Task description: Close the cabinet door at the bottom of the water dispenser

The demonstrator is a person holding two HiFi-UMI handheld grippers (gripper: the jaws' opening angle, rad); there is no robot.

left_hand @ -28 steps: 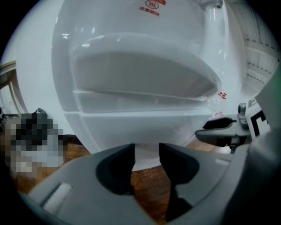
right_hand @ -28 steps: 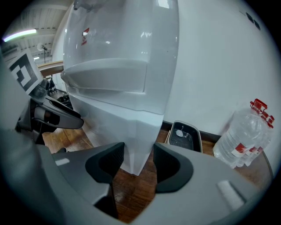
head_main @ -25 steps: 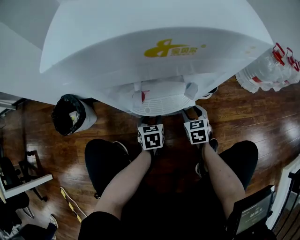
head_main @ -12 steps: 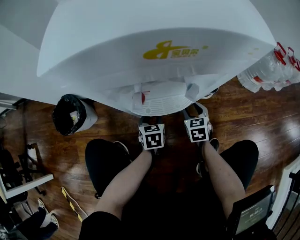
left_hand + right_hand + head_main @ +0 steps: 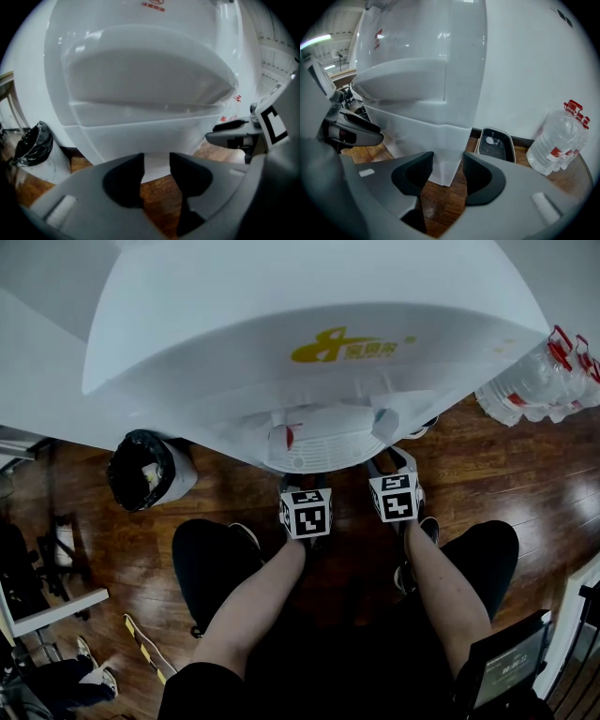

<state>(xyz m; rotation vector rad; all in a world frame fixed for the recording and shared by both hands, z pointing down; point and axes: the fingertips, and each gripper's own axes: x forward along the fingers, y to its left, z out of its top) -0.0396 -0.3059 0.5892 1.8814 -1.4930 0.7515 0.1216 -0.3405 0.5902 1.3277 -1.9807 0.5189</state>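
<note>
From above, the water dispenser (image 5: 309,324) fills 12 o'clock, and its bulge hides its bottom. Left gripper view: the left tongs (image 5: 156,165) gape and hold nothing; the cabinet door (image 5: 140,138) at 12 o'clock seems flush. Right gripper view: the right tongs (image 5: 448,165) gape empty toward its corner; I can't tell whether any closing remains

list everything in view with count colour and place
water dispenser: 1, white, centre of head view
bin: 1, white with black liner, left of dispenser
water bottles: several, clear with red caps, far right
tray: 1, black, pale rim, floor by wall
floor: 1, brown wood, underneath
left gripper: 1, grey, open and empty, facing dispenser base
right gripper: 1, grey, open and empty, beside the left gripper
</note>
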